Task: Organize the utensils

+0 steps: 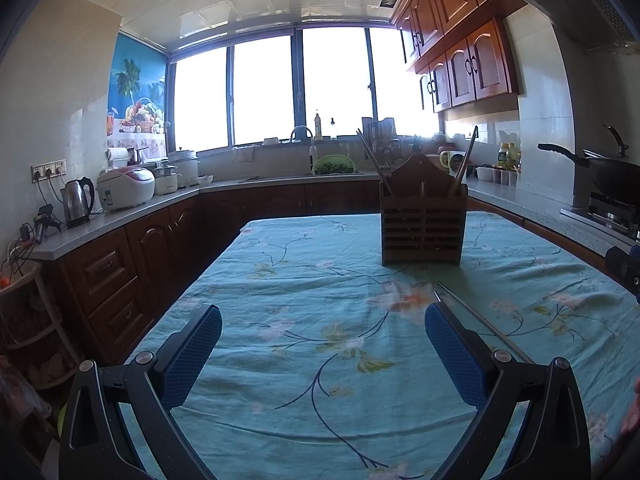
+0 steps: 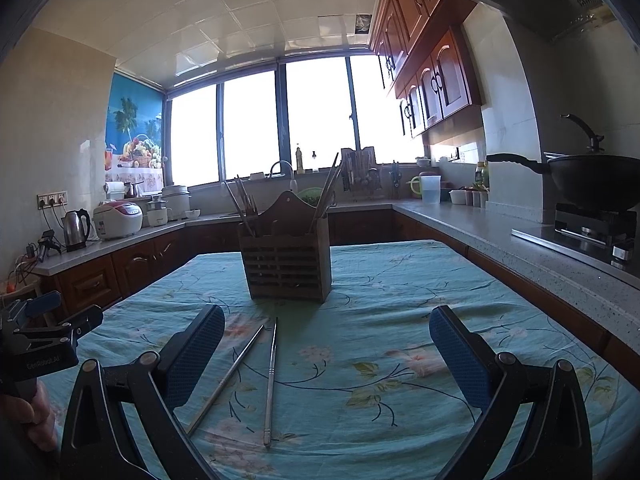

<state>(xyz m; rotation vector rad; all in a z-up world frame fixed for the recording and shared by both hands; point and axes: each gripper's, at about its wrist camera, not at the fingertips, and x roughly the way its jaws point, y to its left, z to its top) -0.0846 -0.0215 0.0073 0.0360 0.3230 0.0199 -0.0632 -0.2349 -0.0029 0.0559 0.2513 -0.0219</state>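
Reaching suits your right tool [image 2: 326,350] — spread, empty: two metal chopsticks [image 2: 248,376] lie lengthwise toward the wooden holder [image 2: 286,256] — left tool [image 1: 322,350] spread too.

chopstick [image 1: 486,326] partly behind tongs pad, holder [image 2: 286,258] contents unclear

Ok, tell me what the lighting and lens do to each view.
Left wrist view: the windows blow out white, leaving the utensil holder backlit and dark; fisheye bends the counter edges. Right wrist view: same glare, holder in silhouette, yet the metal chopsticks on the tablecloth stay sharp.
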